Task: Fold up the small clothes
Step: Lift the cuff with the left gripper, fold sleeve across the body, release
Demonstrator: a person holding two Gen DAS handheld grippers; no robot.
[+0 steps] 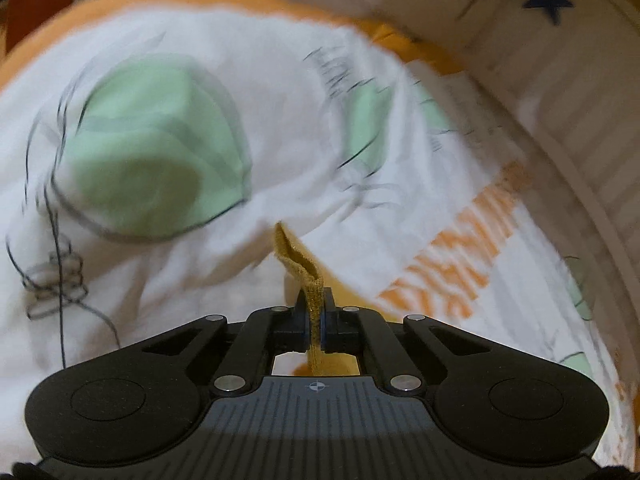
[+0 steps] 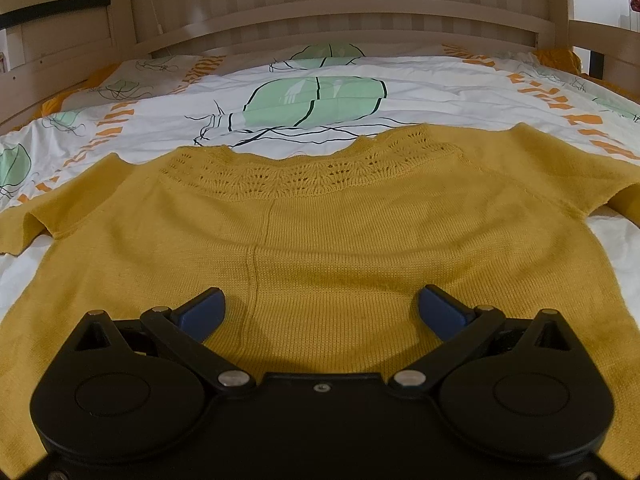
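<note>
A mustard-yellow knitted top [image 2: 328,248] lies spread flat on the bed, its lace neckline far from me and a short sleeve out to each side. My right gripper [image 2: 322,312] is open, its blue pads [image 2: 202,312] wide apart just above the top's lower body. My left gripper [image 1: 316,312] is shut on a narrow fold of the yellow knit [image 1: 304,268], which rises from between its pads. The left wrist view is blurred with motion, and the rest of the top is hidden there.
The bed cover [image 2: 440,92] is white with green shapes, black lines and orange marks. A pale wooden slatted headboard [image 2: 340,12] stands behind it, and a wooden rail [image 1: 580,120] runs on the right in the left wrist view.
</note>
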